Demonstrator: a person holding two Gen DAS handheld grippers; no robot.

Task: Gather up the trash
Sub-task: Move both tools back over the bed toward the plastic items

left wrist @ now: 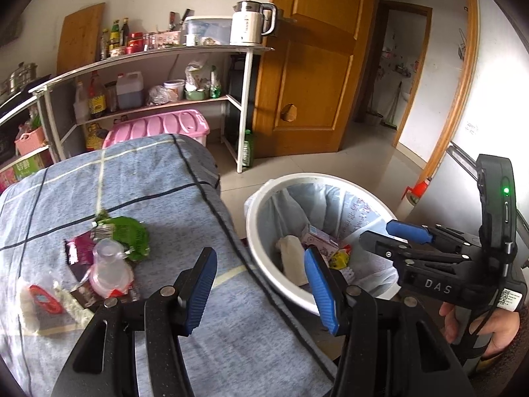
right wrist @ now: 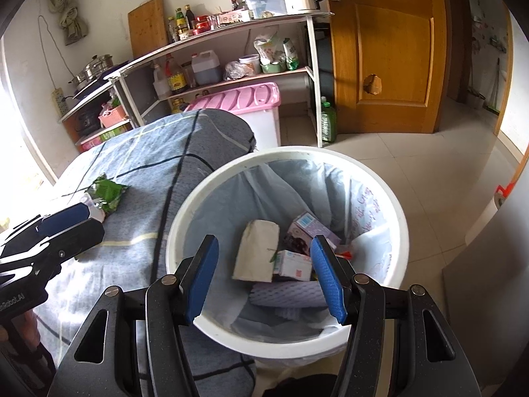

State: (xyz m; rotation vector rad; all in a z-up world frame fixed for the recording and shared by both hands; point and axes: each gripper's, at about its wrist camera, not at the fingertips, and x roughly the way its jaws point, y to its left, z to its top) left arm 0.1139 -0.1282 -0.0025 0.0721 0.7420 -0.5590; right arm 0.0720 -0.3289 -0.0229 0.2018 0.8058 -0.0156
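A white trash bin [left wrist: 264,258] [right wrist: 185,218] with a pale blue liner stands on the floor beside the bed. It holds cartons [right wrist: 297,231], a beige packet [right wrist: 256,254] and white foam netting [right wrist: 287,294]. On the blue checked bedspread [left wrist: 132,178] lie a green wrapper [left wrist: 127,233] [right wrist: 107,193], a dark red wrapper [left wrist: 79,251], a clear plastic cup [left wrist: 109,271] and a red-labelled packet [left wrist: 43,297]. My left gripper [left wrist: 261,284] is open and empty at the bed's edge. My right gripper [right wrist: 264,274] is open and empty above the bin; it also shows in the left wrist view [left wrist: 380,235].
A shelf rack [left wrist: 148,63] with bottles, jars and a kettle [left wrist: 251,23] stands behind the bed. A pink-lidded storage box [left wrist: 158,129] sits under it. A green bottle [left wrist: 247,149] stands on the tiled floor by a wooden door [left wrist: 314,66].
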